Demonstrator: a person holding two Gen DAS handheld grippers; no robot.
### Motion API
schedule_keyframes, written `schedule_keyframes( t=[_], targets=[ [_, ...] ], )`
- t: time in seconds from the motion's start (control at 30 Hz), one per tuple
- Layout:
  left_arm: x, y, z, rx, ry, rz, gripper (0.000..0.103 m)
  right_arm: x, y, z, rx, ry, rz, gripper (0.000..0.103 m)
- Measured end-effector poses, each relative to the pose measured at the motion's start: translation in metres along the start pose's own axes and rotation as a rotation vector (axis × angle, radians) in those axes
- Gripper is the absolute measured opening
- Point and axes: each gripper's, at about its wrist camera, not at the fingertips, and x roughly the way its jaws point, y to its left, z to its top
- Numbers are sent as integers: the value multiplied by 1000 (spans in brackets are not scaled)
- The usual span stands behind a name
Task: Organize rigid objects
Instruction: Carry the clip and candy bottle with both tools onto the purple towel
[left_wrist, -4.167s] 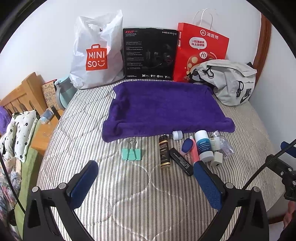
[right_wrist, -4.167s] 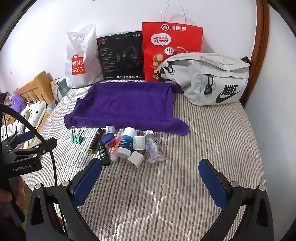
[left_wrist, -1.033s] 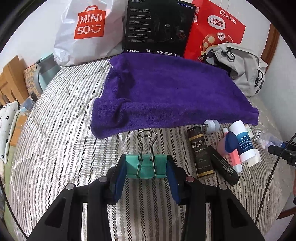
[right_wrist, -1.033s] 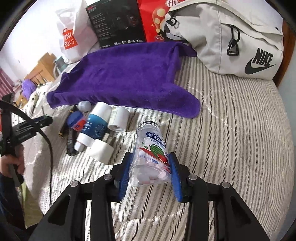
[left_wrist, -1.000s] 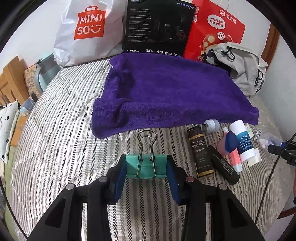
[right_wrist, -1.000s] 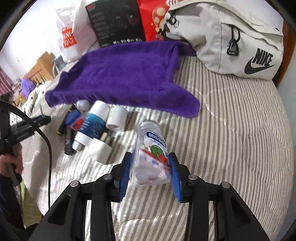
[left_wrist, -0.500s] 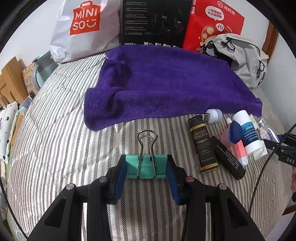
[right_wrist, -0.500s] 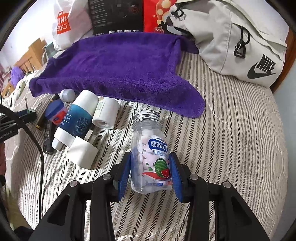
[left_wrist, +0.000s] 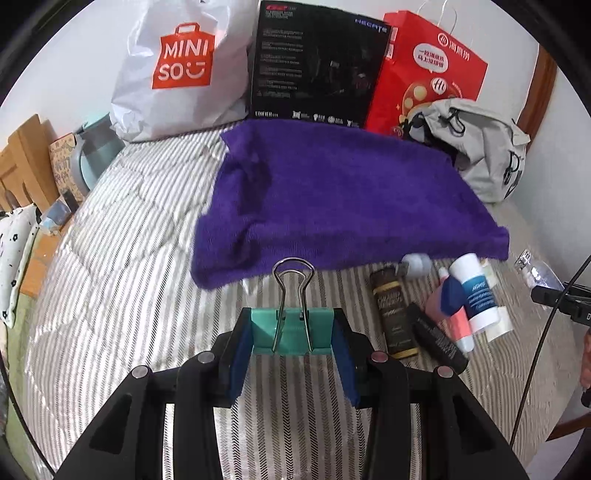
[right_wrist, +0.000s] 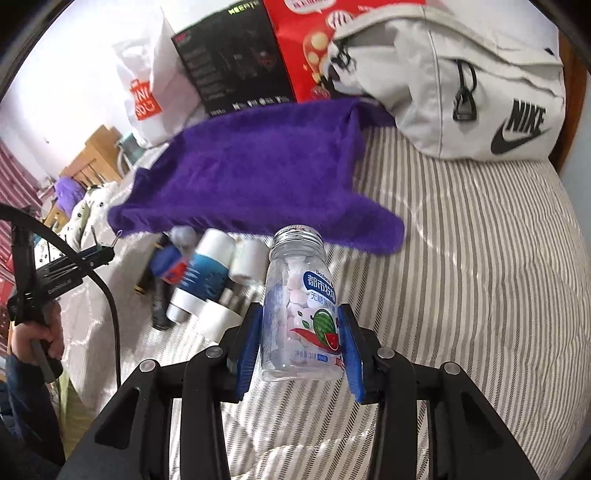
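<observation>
The teal binder clip is only seen properly in the left wrist view, pinched by its sides in the left gripper, jaws closed snug on it, wire handles pointing to 12 o'clock toward the purple towel. It looks lifted just over the striped mattress, though contact can't be ruled out.

The right wrist view gives what the left one barely catches: a clear bottle of watermelon candy, silver screw cap up, pale tablets inside, clamped upright in the right gripper. From the left camera only its cap end is glimpsed at 3 o'clock.

Between both views, the leftover pile is seen near the towel's front edge: a white-and-blue tube, a brown bottle, a black stick.

The grey Nike bag logo is readable only from the right.
</observation>
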Motion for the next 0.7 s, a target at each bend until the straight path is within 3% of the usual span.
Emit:
schedule_keyframes(
  t=[0.33,0.7],
  targets=[
    [-13,-1,39,12,-41,-18,39,-5,20,45,-56,-58,53,41],
    [17,-6,89,41,-40,-34,39,30,16,99,-58,-73,56,41]
  ],
)
